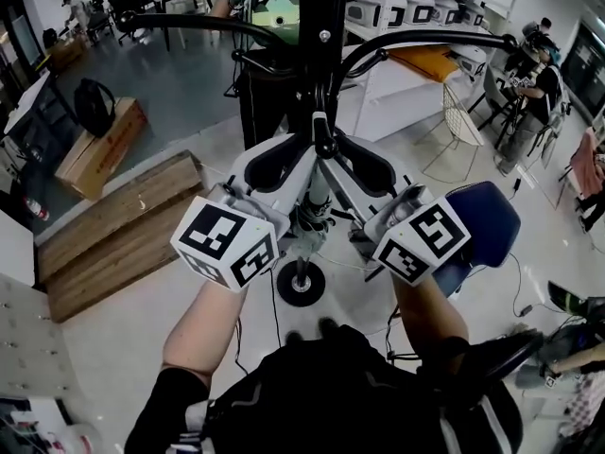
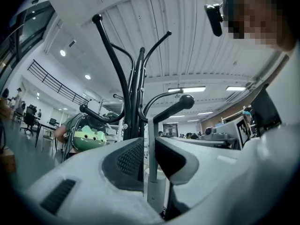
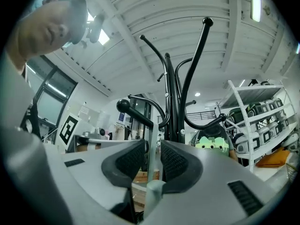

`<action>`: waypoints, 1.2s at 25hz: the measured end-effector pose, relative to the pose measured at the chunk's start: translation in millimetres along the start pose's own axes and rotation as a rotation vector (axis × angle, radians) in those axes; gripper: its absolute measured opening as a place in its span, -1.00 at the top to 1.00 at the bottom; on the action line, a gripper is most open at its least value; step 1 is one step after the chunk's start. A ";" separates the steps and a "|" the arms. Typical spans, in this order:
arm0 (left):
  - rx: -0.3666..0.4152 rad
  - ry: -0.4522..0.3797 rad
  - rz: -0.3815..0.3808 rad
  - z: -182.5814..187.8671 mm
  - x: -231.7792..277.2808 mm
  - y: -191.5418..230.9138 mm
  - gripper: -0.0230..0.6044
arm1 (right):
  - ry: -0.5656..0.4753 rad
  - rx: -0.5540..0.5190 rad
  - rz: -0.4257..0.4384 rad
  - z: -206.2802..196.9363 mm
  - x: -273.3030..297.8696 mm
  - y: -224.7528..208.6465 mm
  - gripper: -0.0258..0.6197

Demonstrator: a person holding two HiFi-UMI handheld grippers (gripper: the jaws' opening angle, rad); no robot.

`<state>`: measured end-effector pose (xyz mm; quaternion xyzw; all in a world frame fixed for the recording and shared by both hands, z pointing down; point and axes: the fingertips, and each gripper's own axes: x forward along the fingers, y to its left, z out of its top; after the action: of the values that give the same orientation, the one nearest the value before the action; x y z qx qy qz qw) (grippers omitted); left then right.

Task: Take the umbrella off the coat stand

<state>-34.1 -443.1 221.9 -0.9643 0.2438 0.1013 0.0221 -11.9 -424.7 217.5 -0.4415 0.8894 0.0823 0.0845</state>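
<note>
Pale grey and slim, the umbrella [image 1: 318, 195] shaft stands upright between both tongs, with its dark folded cloth bunched just below them, close against the black coat stand [image 1: 321, 26] pole. The left tongs [image 2: 151, 156] are clamped on the shaft. The right tongs [image 3: 151, 157] grip it from the other side. Well off to the left of the left tongs lies a closed cardboard box [image 1: 99, 145]. Beyond the right tongs, a white rack [image 1: 402, 91] carries grey bins [image 1: 416, 9]; their contents cannot be told.
</note>
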 end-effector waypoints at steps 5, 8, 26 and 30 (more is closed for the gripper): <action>0.021 0.029 -0.012 -1.2 16.6 0.8 0.71 | 0.011 0.024 0.066 2.9 2.2 -17.0 0.70; 0.027 0.025 -0.020 -1.3 18.0 2.6 0.71 | 0.027 0.018 0.135 2.6 5.5 -18.3 0.70; 0.016 -0.004 -0.151 -7.5 10.8 5.8 0.86 | 0.045 0.080 0.368 -7.3 15.6 -3.1 0.84; -0.006 0.013 -0.117 -7.1 15.8 7.2 0.88 | 0.033 0.096 0.348 -6.0 15.4 -7.0 0.89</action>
<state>-22.6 -457.4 225.7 -0.9776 0.1866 0.0940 0.0237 -16.0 -442.1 219.5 -0.2775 0.9567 0.0457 0.0754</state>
